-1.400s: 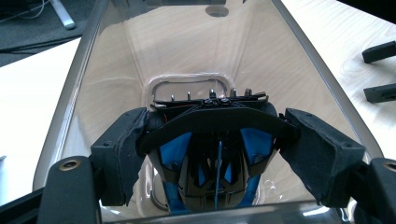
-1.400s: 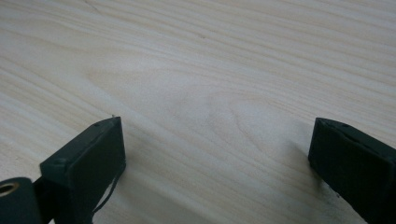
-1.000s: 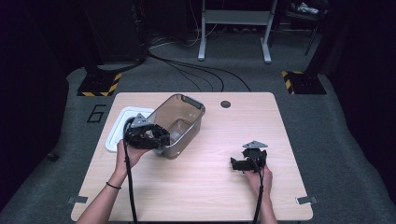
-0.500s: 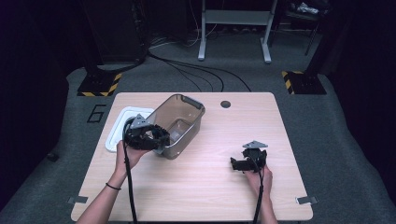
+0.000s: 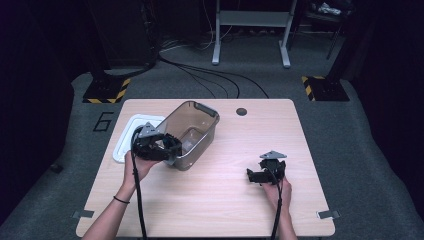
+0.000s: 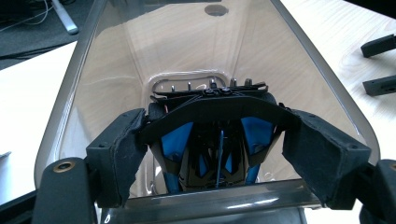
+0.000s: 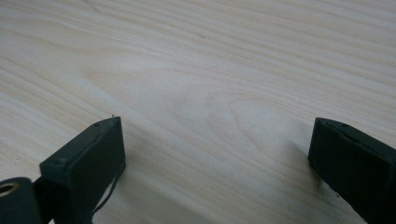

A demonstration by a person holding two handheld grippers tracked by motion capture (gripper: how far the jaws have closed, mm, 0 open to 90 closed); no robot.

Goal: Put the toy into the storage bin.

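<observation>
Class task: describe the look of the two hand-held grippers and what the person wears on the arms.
Both the left gripper and right gripper are black, each topped by a grey three-cornered plate and trailing a black cable. Their jaws carry black padding. The forearms are unsleeved; a dark band circles the left wrist.

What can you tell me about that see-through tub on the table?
The tub is a smoky, clear plastic bin, rectangular with rounded corners and a thick rim. It lies tipped on its side on the wooden table, its mouth toward the left gripper, beside a white lid. That gripper's jaws reach over the rim, and its dark reflection shows on the glossy bottom.
</observation>
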